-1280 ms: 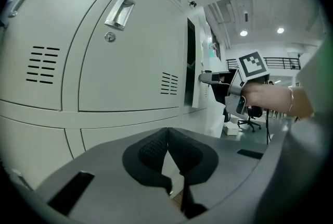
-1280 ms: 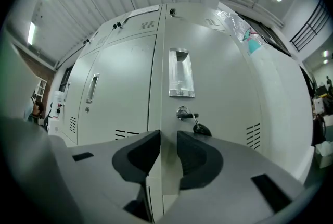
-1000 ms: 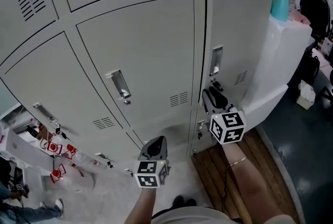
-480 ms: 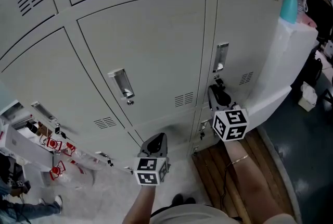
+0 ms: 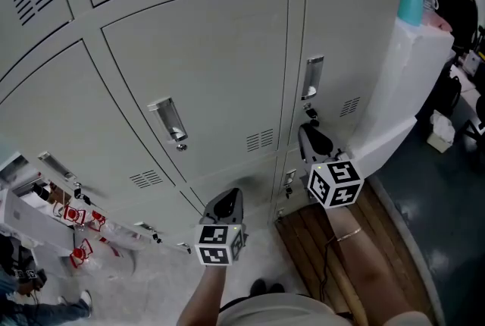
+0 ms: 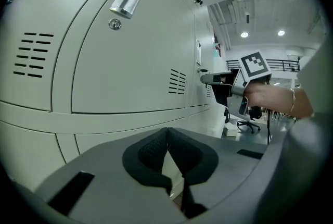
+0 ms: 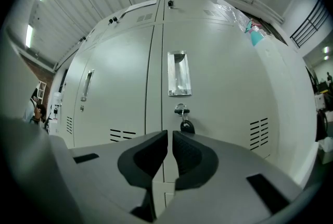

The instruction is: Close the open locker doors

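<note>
A wall of grey lockers fills the head view, and every door in sight lies flush. The right-hand door has a recessed handle with a key hanging under it. My right gripper points level at that door, just below the key. Its jaws have just been closing and stand almost together with nothing between them. My left gripper hangs lower, before the bottom of the middle door. It is shut and empty, with the right gripper showing at its right.
A white cabinet with a teal spray bottle on top stands right of the lockers. Wooden slats cover the floor below my right arm. At lower left is a shelf with red-and-white items, and a person stands near it.
The head view has swung slightly, so the lockers sit a little differently in the picture. Both grippers stay in about the same places before the doors.
</note>
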A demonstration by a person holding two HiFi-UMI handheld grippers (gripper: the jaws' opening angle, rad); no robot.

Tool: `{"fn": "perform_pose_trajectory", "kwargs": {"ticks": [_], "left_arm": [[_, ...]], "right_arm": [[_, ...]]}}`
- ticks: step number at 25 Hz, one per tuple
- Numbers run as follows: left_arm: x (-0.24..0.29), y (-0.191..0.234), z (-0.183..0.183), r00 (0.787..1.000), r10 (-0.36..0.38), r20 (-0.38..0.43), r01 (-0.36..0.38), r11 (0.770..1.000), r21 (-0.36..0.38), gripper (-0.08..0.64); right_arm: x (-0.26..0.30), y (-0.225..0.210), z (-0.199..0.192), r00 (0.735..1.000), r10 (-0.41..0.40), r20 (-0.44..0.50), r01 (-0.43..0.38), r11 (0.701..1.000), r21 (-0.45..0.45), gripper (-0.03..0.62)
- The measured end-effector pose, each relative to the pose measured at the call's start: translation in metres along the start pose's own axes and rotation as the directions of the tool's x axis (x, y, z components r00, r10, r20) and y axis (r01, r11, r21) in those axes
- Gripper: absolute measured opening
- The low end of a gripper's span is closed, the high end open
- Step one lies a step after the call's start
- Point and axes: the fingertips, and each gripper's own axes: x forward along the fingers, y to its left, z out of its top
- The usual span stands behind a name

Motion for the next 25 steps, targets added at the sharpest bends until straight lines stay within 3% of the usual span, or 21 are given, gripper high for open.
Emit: {"fn": "perform_pose_trajectory", "kwargs": {"ticks": [7, 17, 25], "left_arm": [[0.004, -0.028, -0.004, 0.997, -0.074, -0.008, 0.074, 0.997, 0.016, 0.020], [-0.001, -0.069, -0.010, 0.986, -0.166, -0.024, 0.167, 0.985, 0.045, 0.020], [-0.008, -0.082, -0.020, 0.980, -0.195, -0.038, 0.196, 0.980, 0.041, 0.020]], "right_arm": [[-0.054, 0.010, -0.004, 1.000, 0.017, 0.002, -0.017, 0.998, 0.060, 0.017], [-0.137, 0.001, -0.036, 0.992, -0.113, -0.051, 0.118, 0.987, 0.113, -0.011], [-0.180, 0.012, -0.071, 0.978, -0.148, -0.147, 0.165, 0.980, 0.112, -0.011]]}}
